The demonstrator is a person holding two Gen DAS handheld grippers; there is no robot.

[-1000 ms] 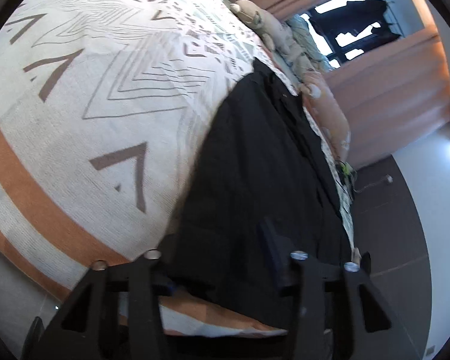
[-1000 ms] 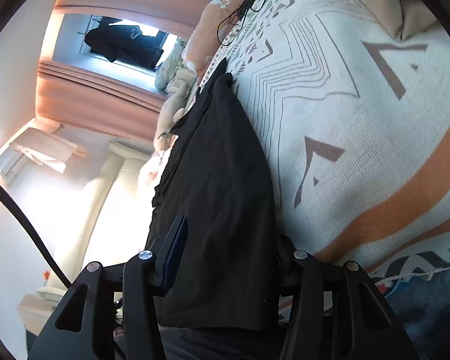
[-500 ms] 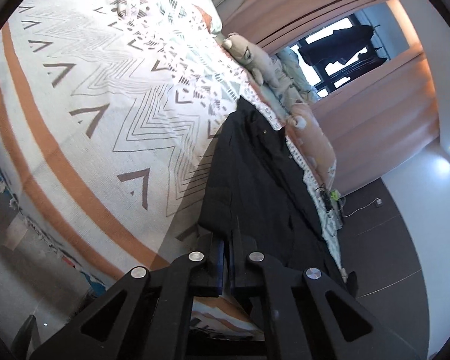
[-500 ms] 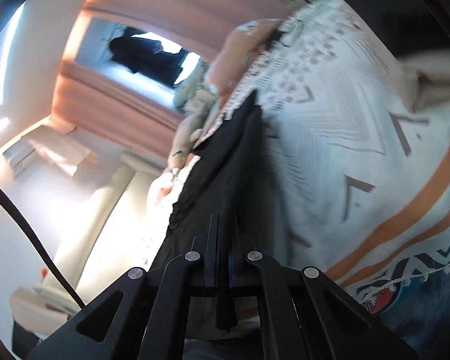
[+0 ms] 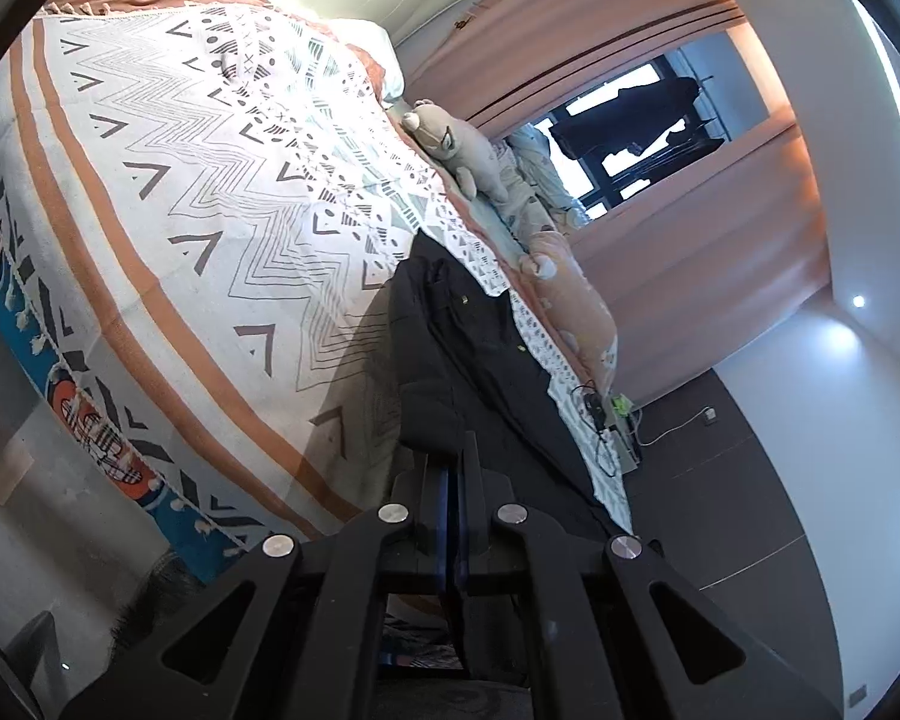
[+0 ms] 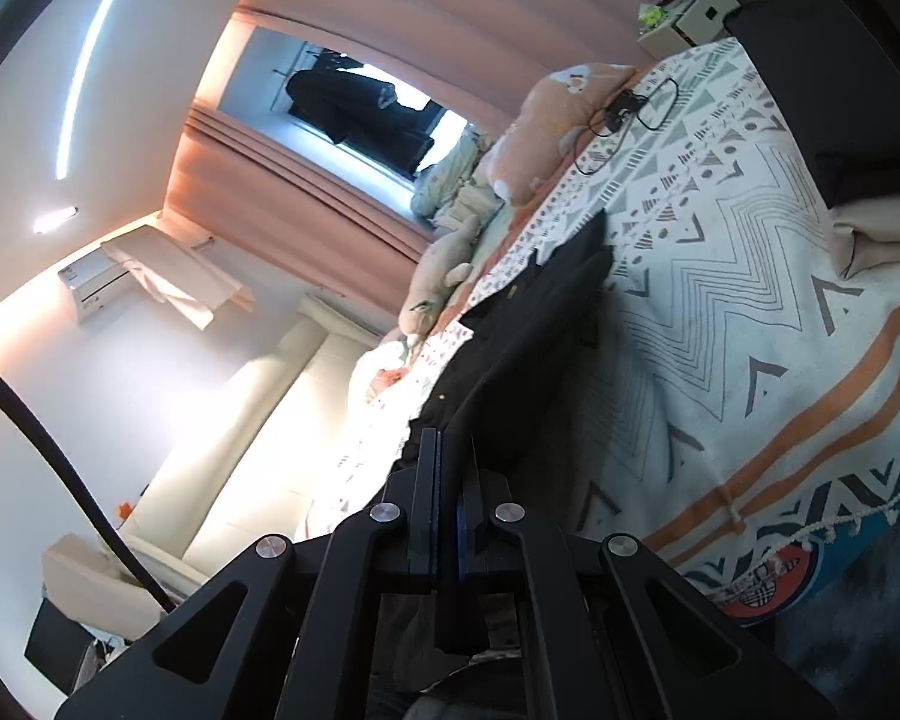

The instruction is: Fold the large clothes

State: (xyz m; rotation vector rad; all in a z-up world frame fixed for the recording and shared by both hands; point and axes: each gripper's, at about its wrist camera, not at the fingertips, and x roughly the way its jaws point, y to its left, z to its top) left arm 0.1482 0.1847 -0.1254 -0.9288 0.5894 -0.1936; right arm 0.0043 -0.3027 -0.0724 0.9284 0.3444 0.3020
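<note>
A large black garment [image 5: 450, 348] lies stretched along the bed's patterned blanket [image 5: 222, 198]. Its near edge is lifted off the blanket. My left gripper [image 5: 450, 468] is shut on that near edge, with dark cloth pinched between its pads and hanging below. In the right wrist view the same black garment [image 6: 528, 324] runs away from me toward the pillows. My right gripper [image 6: 447, 456] is shut on its near edge too, a fold of cloth standing up between the fingers. The far end of the garment still rests on the blanket [image 6: 720, 276].
Plush toys [image 5: 462, 144] and an orange pillow [image 5: 576, 306] line the far side of the bed. A black cable [image 6: 624, 108] lies on the blanket near the pillow. Peach curtains [image 5: 678, 252], a window, dark floor [image 5: 720, 480] and a white headboard [image 6: 258, 420] surround the bed.
Both grippers closed on the near edge of the black garment, then rose and pulled back with it. The edge now hangs clear of the blanket, and more of the bed and room shows.
</note>
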